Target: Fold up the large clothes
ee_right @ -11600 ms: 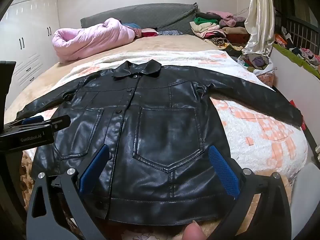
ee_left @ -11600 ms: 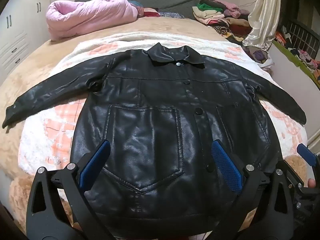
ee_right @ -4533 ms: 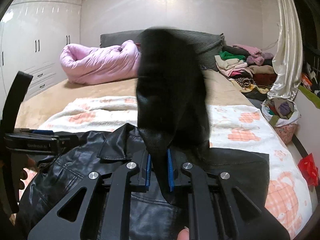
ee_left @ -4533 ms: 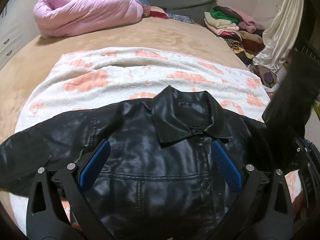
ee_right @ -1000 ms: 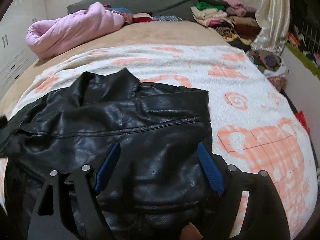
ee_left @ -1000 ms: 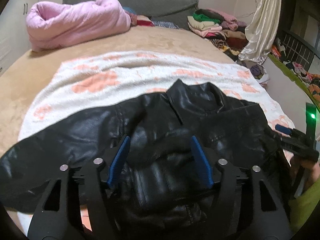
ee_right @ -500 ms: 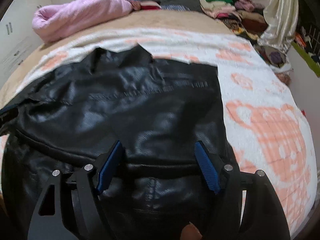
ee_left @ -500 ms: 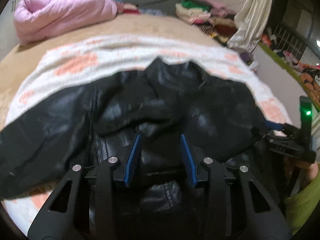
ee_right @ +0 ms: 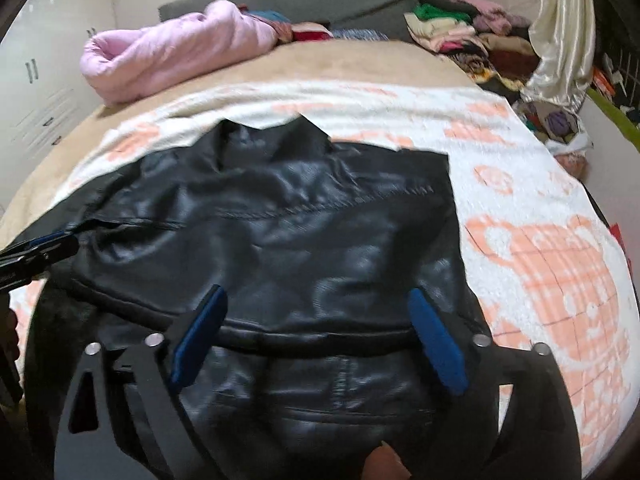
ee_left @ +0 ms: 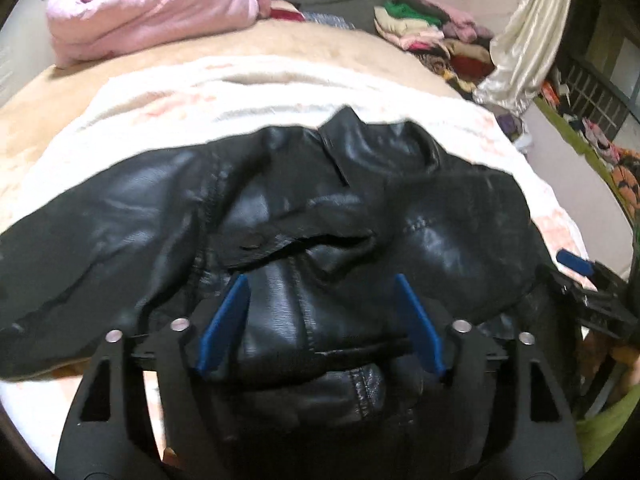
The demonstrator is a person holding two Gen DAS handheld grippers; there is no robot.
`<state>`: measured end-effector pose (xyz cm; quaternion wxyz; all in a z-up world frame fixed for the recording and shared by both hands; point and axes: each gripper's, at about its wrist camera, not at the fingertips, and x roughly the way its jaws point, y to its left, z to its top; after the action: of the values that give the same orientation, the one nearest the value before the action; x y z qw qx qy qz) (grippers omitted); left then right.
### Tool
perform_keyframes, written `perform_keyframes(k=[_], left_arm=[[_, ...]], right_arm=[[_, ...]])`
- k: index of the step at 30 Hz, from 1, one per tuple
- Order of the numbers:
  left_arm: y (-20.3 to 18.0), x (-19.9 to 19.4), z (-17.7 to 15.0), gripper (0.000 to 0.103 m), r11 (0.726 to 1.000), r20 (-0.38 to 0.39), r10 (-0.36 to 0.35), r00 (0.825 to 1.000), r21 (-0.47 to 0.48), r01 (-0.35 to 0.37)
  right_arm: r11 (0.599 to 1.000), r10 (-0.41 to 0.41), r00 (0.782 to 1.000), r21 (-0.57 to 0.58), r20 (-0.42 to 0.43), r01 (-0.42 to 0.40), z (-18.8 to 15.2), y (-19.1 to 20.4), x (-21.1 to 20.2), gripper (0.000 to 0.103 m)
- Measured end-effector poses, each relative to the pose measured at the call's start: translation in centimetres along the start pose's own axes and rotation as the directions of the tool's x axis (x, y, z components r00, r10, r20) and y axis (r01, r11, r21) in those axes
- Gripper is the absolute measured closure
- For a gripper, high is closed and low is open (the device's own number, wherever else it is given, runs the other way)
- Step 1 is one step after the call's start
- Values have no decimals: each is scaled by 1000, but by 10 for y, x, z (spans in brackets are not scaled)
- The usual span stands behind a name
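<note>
- The black jacket lies on the blanket on the bed, its right sleeve already folded across the chest; next, take the spread left sleeve near the cuff and lay it flat.
- The left gripper and right gripper hover tilted down over the jacket; their jaws have just been opening and stand apart, pinching nothing.

A bed with a tan plush cover fills both views. A white blanket with orange prints spreads across its middle and right. On the blanket, centre frame, lies a black leather jacket. A rolled pink quilt sits upper left, and stacked folded clothes upper right.
</note>
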<state>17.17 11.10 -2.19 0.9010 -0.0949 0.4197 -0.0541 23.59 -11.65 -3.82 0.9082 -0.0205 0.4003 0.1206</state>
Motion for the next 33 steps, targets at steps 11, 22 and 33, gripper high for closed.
perform_keyframes(k=[11,22,33], left_arm=[[47,-39,-8,9,975,49,161,986,-161,-151],[77,-70,-16,9,947,102,245,964,-236,-216],[126,-96,-24,9,894,106,320,941,-363,-263]], right_arm=[[989,87,994,-128,71,-78,17,66,-30,5],[960,193,976,-227,102,-166,32,132,-43,4],[929,246,964,-309,102,-205,43,188,-45,4]])
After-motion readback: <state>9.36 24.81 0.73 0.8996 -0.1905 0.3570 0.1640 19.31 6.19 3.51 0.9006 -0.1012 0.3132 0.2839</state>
